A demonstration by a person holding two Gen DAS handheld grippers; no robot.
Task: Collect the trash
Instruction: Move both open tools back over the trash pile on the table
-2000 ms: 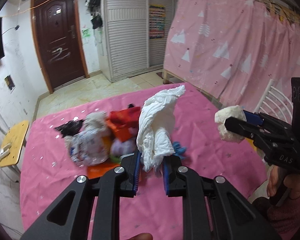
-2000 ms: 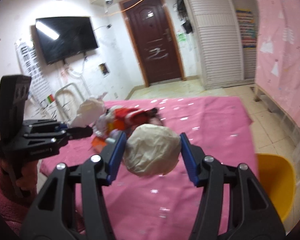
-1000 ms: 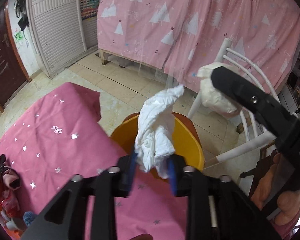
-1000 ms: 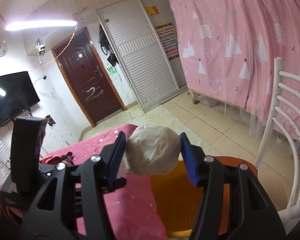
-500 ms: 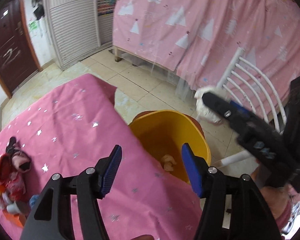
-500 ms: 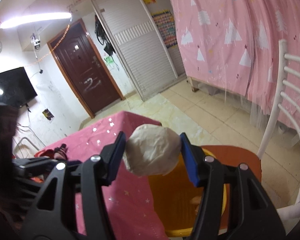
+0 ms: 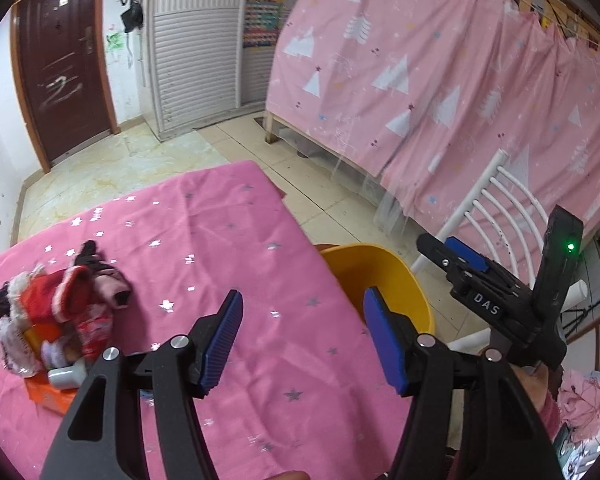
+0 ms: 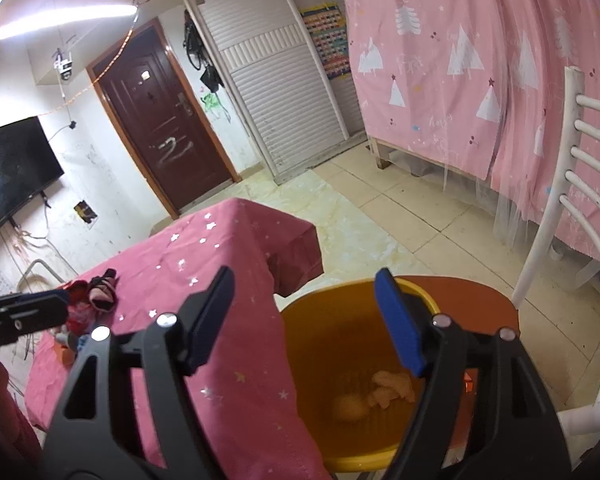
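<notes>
So both our tools just let go. The right tool (image 8: pixel 304 312) was clamped on a balled-up wad of paper half a second ago; now its jaws are spread wide with nothing between them, and it hangs right over the yellow bin (image 8: pixel 364 462). Looking down past the blue pads, we can see 2 pale lumps at the bottom of the bin: a roundish paper ball (image 8: pixel 350 408) and a crumpled tissue (image 8: pixel 392 390) just beside it. We'd guess those are the 2 pieces we were carrying, the tissue having left the left tool about a second back.

The left tool (image 7: pixel 300 320) is wide open and empty too, and it's swung away from the bin, back toward the pink surface (image 7: pixel 220 240). From its view the bin rim pokes out just past the surface's right edge, with the right tool off to the far right.

So that's 2 bits of trash binned, but we're not done. The rest of the trash pile (image 7: pixel 56 320) sits at the far left of the surface, well apart from both tools: red and white wrappers, something pink, a small white bottle, and an orange packet underneath, all touching in 1 heap. Next job is probably reaching back across for another grab, left tool being closer.
</notes>
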